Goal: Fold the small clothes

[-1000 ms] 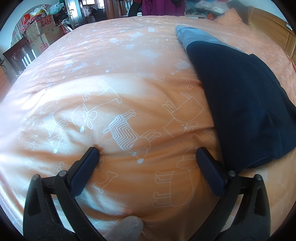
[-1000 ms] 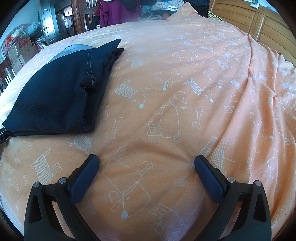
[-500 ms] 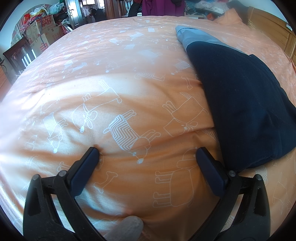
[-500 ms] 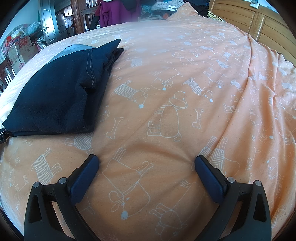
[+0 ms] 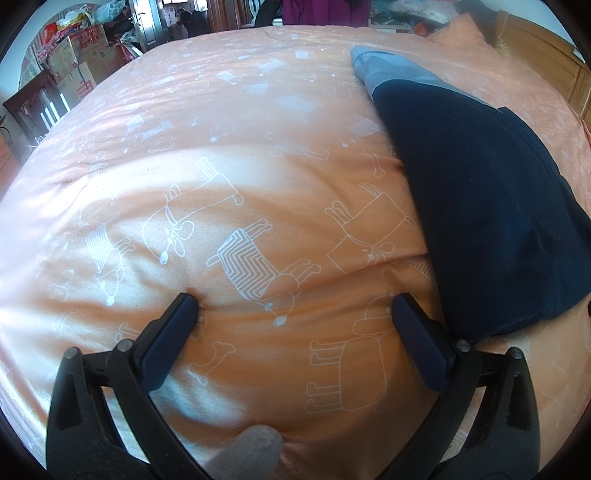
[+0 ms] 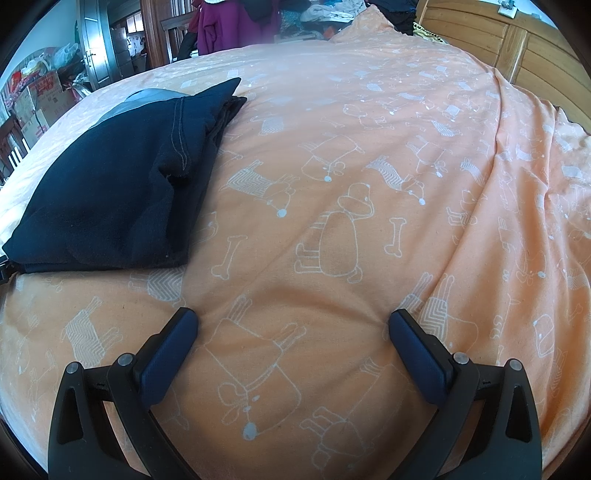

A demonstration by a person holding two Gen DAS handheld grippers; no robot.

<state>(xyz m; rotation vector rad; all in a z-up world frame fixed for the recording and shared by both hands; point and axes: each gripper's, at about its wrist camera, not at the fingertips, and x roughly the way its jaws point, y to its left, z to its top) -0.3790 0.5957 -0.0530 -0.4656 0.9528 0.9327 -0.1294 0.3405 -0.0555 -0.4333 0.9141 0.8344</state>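
A folded dark navy garment (image 5: 487,206) with a light grey-blue end lies on the orange bedspread (image 5: 221,155). In the left wrist view it stretches along the right side, just right of my left gripper (image 5: 295,302), which rests open on the spread with nothing between its fingers. In the right wrist view the same garment (image 6: 122,184) lies at the upper left, apart from my right gripper (image 6: 293,317). That gripper is open too, its tips pressing into the bedspread (image 6: 369,166).
A wooden headboard (image 6: 517,40) rises at the far right. Cardboard boxes (image 5: 85,55) and bags crowd the floor beyond the bed's left side, near a door (image 6: 99,48). Clothes (image 6: 229,26) hang behind the bed. A gloved fingertip (image 5: 251,450) shows at the bottom.
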